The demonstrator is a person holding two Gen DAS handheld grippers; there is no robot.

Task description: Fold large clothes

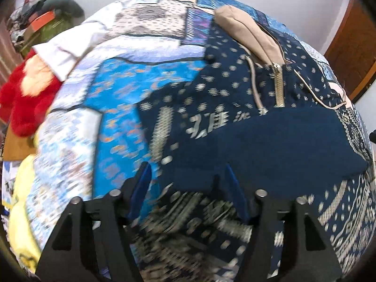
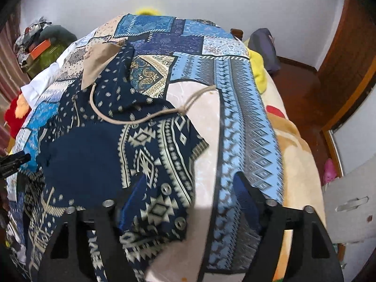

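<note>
A navy hooded jacket (image 1: 270, 141) with pale geometric print lies spread on a patchwork blue bedspread (image 1: 117, 94). Its beige-lined hood (image 1: 249, 33) points toward the far wall, and a gold zipper (image 1: 278, 87) runs down from it. My left gripper (image 1: 187, 166) hovers open over the jacket's plain navy fold, with nothing between its fingers. In the right wrist view the jacket (image 2: 94, 152) fills the left half, and a beige drawstring (image 2: 141, 119) loops across it onto the bedspread (image 2: 246, 117). My right gripper (image 2: 190, 176) stands open above the jacket's right edge, holding nothing.
A red plush toy (image 1: 28, 108), a white cloth (image 1: 70, 47) and a yellow blanket (image 1: 21, 211) lie along the bed's left side. Clutter (image 1: 47, 11) is piled at the back left. On the right are a yellow plush (image 2: 257, 68), an orange blanket (image 2: 296, 145) and wooden floor (image 2: 300, 89).
</note>
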